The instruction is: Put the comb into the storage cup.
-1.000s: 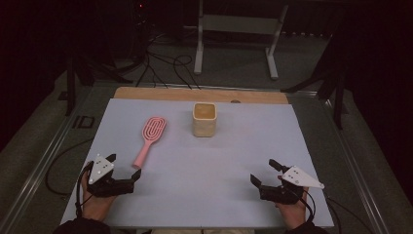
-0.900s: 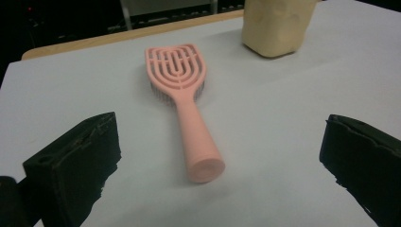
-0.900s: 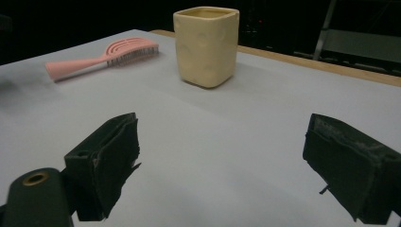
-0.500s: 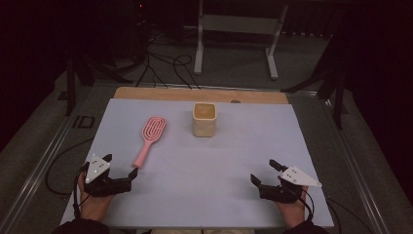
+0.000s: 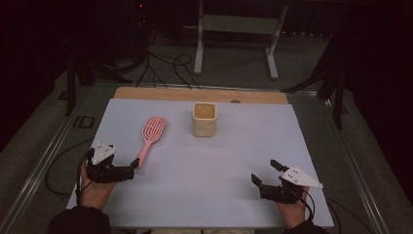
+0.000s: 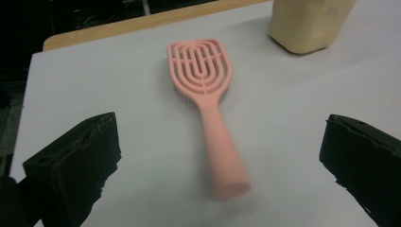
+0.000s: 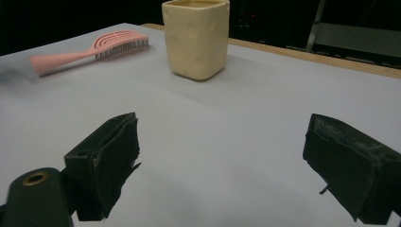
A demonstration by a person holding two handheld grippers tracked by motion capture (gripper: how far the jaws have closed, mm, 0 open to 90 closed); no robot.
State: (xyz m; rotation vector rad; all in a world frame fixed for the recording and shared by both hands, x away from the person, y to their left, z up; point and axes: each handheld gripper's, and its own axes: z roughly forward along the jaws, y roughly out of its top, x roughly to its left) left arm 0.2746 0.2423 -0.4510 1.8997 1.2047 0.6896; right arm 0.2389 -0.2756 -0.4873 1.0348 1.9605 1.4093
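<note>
A pink hairbrush (image 5: 152,132) lies flat on the white table cover, head toward the back and handle pointing at me. My left gripper (image 5: 131,168) is open just short of the handle's end. In the left gripper view the hairbrush (image 6: 201,71) lies between the spread jaws of that gripper (image 6: 220,127), without contact. A cream square cup (image 5: 204,119) stands upright right of the brush. My right gripper (image 5: 264,171) is open and empty at the front right. From that gripper (image 7: 222,130) I see the cup (image 7: 196,38) ahead and the hairbrush (image 7: 94,49) to its left.
The white cover (image 5: 224,156) spans the table, with a strip of bare wood (image 5: 195,93) along the back edge. Behind the table stand a metal frame (image 5: 234,29) and loose cables (image 5: 165,63) on the floor. Metal rails (image 5: 44,165) run beside the table.
My left gripper has moved forward and to the right, up to the end of the brush handle. The right gripper, brush and cup have stayed put.
</note>
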